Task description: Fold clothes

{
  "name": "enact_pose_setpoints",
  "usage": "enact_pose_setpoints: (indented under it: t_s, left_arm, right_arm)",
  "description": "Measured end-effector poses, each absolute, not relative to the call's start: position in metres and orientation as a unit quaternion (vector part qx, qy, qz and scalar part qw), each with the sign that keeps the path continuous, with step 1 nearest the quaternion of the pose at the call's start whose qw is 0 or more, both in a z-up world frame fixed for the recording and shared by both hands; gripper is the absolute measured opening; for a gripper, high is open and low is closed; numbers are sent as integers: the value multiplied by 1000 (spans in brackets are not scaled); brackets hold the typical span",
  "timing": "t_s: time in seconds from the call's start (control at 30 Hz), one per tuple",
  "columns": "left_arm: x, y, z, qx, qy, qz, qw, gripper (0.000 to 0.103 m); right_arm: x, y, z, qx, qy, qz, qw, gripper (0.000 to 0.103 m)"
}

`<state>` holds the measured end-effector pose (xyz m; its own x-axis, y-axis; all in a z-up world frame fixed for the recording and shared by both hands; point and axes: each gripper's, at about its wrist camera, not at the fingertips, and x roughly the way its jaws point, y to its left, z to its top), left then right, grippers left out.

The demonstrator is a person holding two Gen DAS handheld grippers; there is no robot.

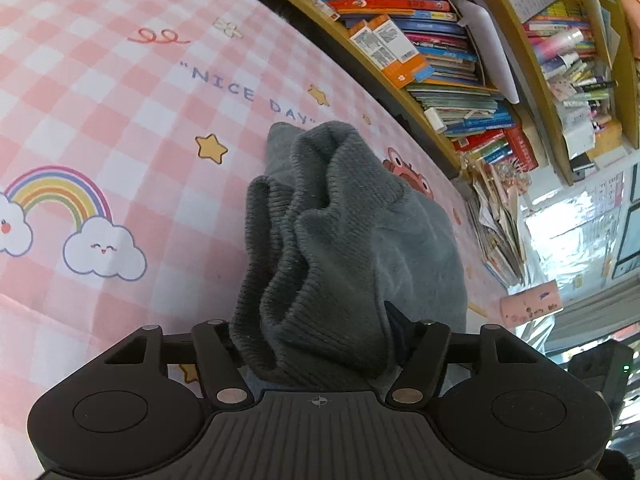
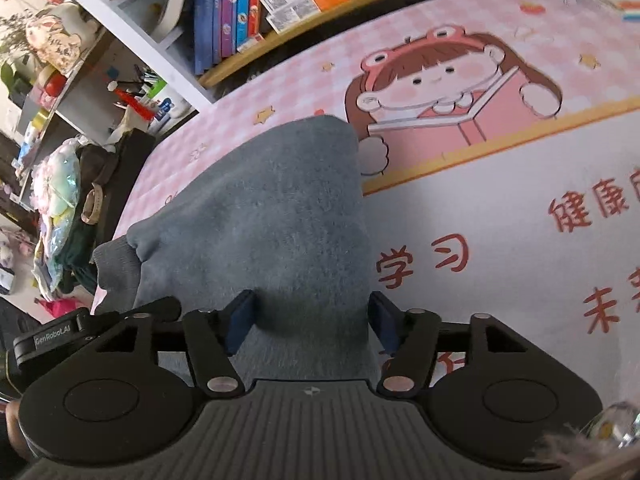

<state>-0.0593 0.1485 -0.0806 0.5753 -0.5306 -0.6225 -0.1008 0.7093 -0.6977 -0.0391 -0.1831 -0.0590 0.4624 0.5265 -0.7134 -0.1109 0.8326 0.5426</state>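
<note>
Downward, both tools [image 1: 320,332] [image 2: 312,320] astride garment [image 1: 344,240]

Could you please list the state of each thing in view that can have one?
Grey garment: bunched, lying on the printed mat, not yet folded flat.
Ribbed cuff: crumpled, heaped between the left tool's fingers.
Left tool: fingers hidden by fabric, state unclear.
Right tool: open astride the garment, pads apart.
Printed mat: spread flat.

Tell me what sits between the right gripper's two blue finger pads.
In the right wrist view, the grey garment fills the gap between the right gripper pads; nothing else lies there.
</note>
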Motion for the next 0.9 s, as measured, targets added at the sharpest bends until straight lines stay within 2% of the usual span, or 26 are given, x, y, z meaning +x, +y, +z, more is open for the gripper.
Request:
enact_pose_setpoints:
  t_s: [0.17,0.4,0.9]
  left_arm:
    - [-58,148,-85,-368,442,-134,807,67]
    - [-61,142,-73,-344,433,-143,821,57]
    - [-79,146,-50,-327,390,-172,843,56]
  right_arm:
    - [-30,-183,-69,241,499,197,809,60]
    - [-38,-175,-55,211,482,217,822,39]
    - [-69,-167,-26,176,421,229,859,37]
